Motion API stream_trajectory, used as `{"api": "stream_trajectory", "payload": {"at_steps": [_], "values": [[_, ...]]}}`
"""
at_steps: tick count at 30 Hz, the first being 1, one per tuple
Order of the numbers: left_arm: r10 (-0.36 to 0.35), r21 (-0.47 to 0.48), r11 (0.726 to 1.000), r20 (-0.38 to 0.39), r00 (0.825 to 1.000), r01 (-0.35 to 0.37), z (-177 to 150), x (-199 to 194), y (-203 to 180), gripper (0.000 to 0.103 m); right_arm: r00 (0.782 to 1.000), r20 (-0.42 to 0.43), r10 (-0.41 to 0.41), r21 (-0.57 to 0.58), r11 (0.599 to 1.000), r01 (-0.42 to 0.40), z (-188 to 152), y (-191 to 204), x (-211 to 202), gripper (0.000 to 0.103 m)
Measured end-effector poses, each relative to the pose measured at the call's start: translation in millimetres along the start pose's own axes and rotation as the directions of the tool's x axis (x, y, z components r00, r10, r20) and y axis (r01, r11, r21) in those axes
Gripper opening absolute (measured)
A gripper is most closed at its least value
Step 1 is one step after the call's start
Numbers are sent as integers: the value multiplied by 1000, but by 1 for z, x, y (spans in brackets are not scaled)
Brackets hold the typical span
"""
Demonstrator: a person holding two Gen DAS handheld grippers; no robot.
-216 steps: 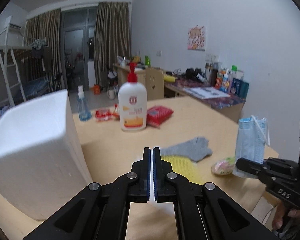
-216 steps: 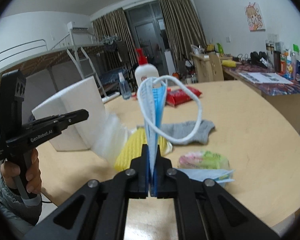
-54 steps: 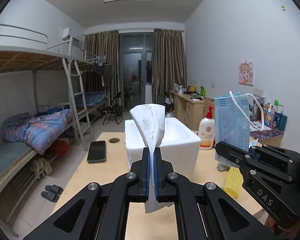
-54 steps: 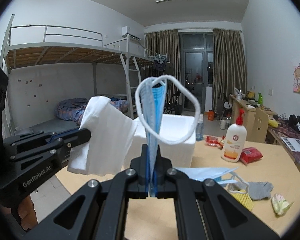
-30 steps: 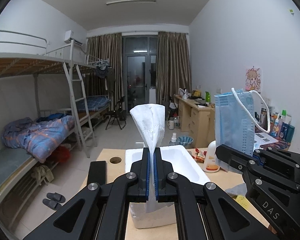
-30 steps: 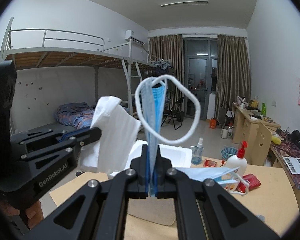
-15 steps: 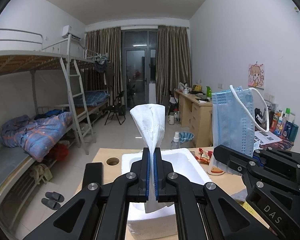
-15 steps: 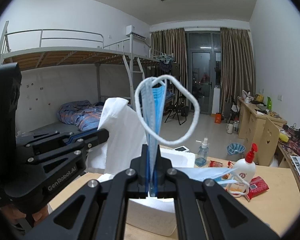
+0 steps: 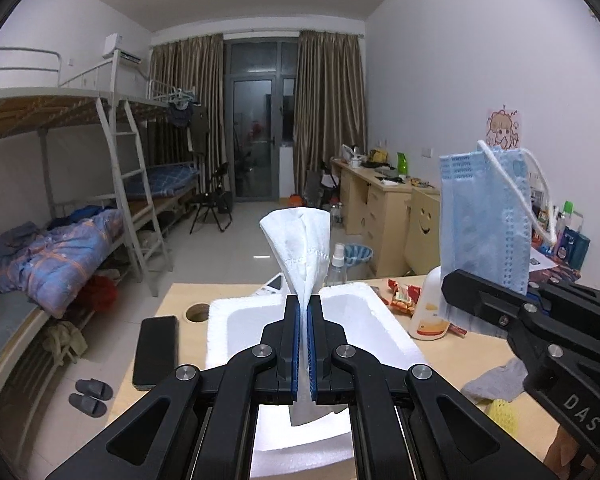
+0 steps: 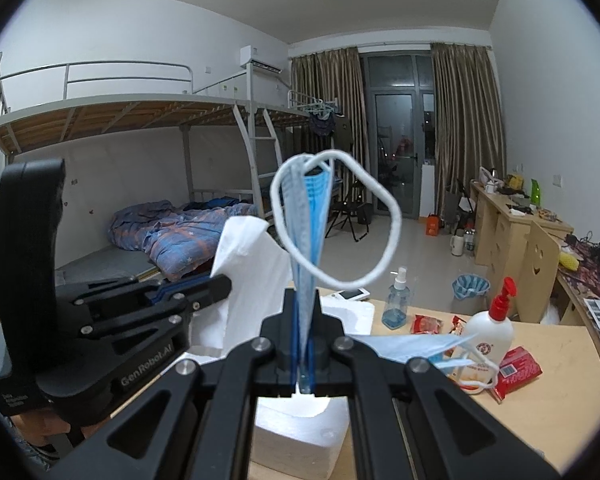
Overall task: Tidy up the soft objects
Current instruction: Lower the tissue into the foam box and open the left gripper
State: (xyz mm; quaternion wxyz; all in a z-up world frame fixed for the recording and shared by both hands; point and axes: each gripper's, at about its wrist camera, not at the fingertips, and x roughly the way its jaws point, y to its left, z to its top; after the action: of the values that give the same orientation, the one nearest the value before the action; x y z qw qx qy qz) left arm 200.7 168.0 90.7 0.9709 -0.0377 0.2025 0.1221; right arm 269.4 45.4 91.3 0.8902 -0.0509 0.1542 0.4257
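Observation:
My left gripper is shut on a white tissue that stands up between its pads, just over the open white foam box. In the right wrist view the same tissue hangs from the left gripper at the left. My right gripper is shut on a folded blue face mask with a white ear loop, above the foam box. The left wrist view shows that mask held upright at the right. A second blue mask hangs below it.
On the wooden table lie a grey sock, a yellow mesh piece, a lotion pump bottle, red snack packets, a blue spray bottle and a black phone. A bunk bed fills the left.
Both grippers have carried the tissue and the mask closer over the foam box; the box's opening now lies right under the left fingers. Both grips stay unchanged.

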Motion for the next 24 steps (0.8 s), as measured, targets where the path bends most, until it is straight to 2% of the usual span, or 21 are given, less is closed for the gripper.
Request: {"api": "stream_trajectory", "payload": {"at_steps": [17, 20, 21, 23, 24], "values": [[13, 16, 1000, -65, 998, -12, -6, 36, 1, 4, 999, -33, -9, 10, 1000, 9, -2, -5, 12, 6], [41, 20, 999, -69, 997, -40, -8, 40, 2, 8, 999, -32, -14, 14, 1000, 15, -2, -8, 11, 6], [51, 21, 999, -72, 996, -49, -10, 42, 2, 17, 999, -31, -16, 14, 1000, 16, -2, -9, 11, 6], [82, 22, 997, -78, 994, -80, -11, 46, 5, 54, 999, -30, -20, 17, 1000, 20, -2, -8, 11, 6], [92, 23, 996, -72, 993, -91, -12, 47, 6, 82, 999, -29, -21, 20, 1000, 21, -2, -8, 11, 6]]}}
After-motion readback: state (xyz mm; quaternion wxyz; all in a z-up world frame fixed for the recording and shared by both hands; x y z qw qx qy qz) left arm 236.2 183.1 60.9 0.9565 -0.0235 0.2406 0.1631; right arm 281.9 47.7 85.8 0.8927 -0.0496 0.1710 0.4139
